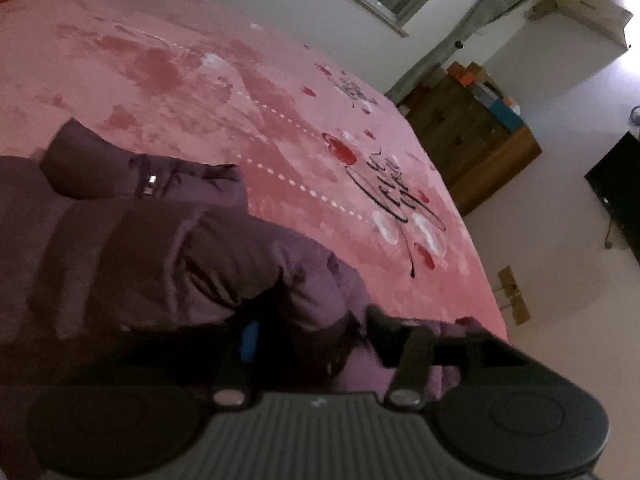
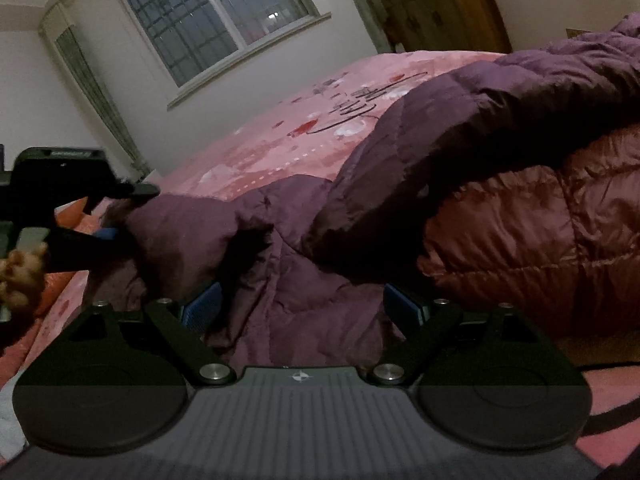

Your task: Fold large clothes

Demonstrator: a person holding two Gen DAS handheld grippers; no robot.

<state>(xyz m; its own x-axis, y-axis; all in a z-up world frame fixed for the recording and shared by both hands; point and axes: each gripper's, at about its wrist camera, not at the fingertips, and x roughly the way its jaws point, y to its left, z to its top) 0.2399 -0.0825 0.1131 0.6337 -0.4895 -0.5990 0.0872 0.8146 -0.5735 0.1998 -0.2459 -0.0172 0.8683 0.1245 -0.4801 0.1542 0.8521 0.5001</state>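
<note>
A purple down jacket [image 1: 160, 248] lies across the pink bedspread [image 1: 200, 92]. The zip pull [image 1: 150, 184] shows near its collar. In the right wrist view the jacket [image 2: 460, 128] is partly turned back, and its reddish quilted lining [image 2: 520, 240] faces up at the right. My left gripper [image 1: 316, 340] is open at the jacket's near edge, with purple fabric lying loose between its fingers. The right wrist view also shows my left gripper [image 2: 120, 212], at the far left beside the dark fur trim [image 2: 256, 236]. My right gripper [image 2: 304, 304] is open wide, its blue pads [image 2: 204, 304] either side of a fabric bulge.
The bed's edge [image 1: 480, 260] drops to a pale floor on the right. A wooden cabinet [image 1: 472, 148] with boxes on top stands past the bed, and a black screen [image 1: 620, 192] is near it. A barred window [image 2: 216, 12] is in the far wall.
</note>
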